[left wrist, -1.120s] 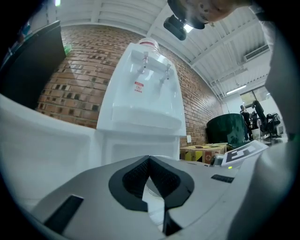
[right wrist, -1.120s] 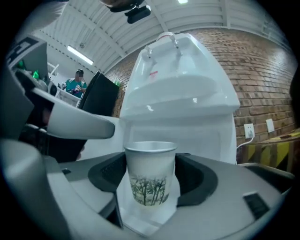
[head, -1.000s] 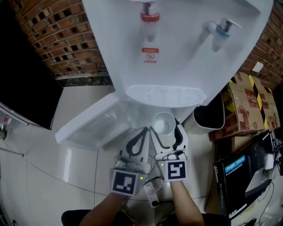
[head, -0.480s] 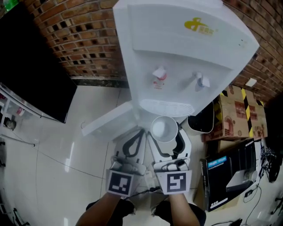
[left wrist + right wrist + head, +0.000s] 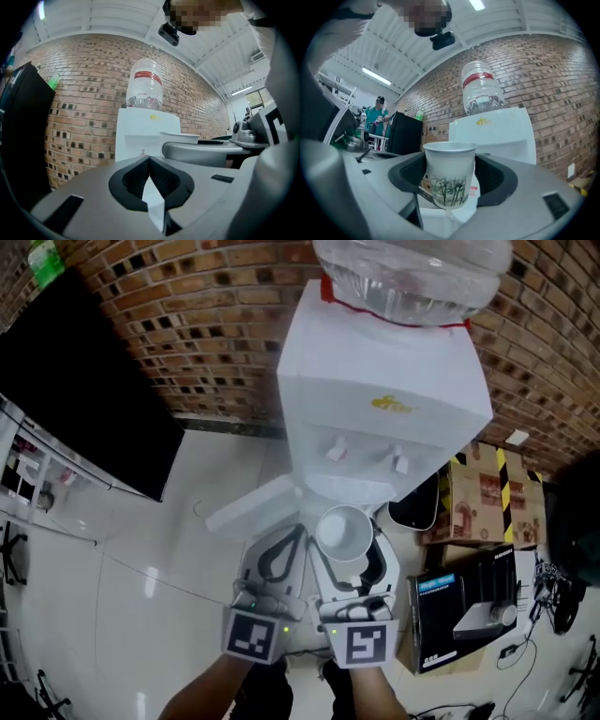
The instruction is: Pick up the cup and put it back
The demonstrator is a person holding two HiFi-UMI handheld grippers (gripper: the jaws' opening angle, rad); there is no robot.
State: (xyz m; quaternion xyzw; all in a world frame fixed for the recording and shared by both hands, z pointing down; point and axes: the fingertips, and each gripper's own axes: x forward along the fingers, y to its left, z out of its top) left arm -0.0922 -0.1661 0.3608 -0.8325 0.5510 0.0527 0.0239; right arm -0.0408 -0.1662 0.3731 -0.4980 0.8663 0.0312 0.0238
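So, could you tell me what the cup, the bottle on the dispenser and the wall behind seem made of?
Cup: probably paper, matte white with a printed green plant pattern and a rolled rim.
Bottle: likely clear glossy plastic, see-through with bright glints.
Wall: rough brick, reddish blocks with pale mortar lines.

Grey left tongs [image 5: 299, 531], right tongs [image 5: 346, 523], marker cubes [image 5: 254, 636]

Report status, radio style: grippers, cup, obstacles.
Left gripper shut, empty. Right gripper shut on cup, cup upright, held in the air. Water dispenser ahead, not touching.
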